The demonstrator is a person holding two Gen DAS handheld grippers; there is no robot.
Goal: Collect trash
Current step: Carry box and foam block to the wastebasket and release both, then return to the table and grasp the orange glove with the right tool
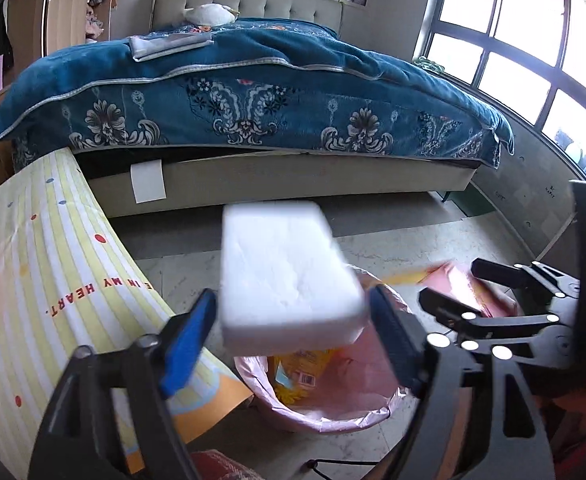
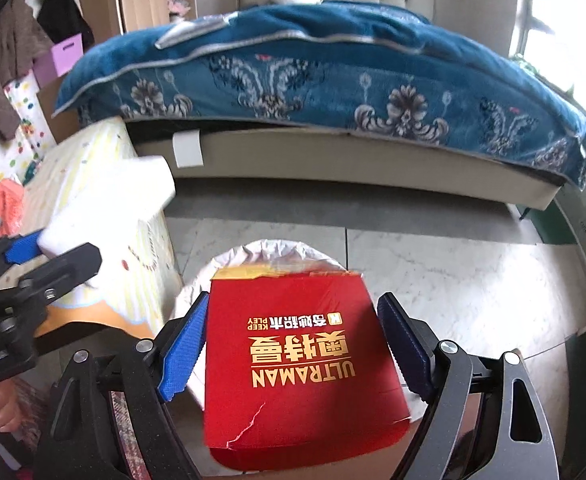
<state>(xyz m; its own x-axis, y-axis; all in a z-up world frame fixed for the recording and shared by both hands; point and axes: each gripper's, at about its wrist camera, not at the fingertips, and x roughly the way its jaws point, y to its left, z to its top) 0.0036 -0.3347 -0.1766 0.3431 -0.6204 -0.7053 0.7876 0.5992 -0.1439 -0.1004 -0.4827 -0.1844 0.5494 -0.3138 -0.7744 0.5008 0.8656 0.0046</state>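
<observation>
Left gripper (image 1: 293, 320) is gaping around white foam block (image 1: 289, 276); right gripper (image 2: 293, 344) is loosely bracketing red carton (image 2: 301, 364), bin (image 2: 277, 254) at 12 o'clock.

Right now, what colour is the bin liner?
Pink bin liner, clearest in the left wrist view.

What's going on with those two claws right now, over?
Left gripper jaws around white foam block, above pink-lined bin. Right gripper jaws flank red Ultraman box, gaps visible. Nothing blocking the bin.
</observation>
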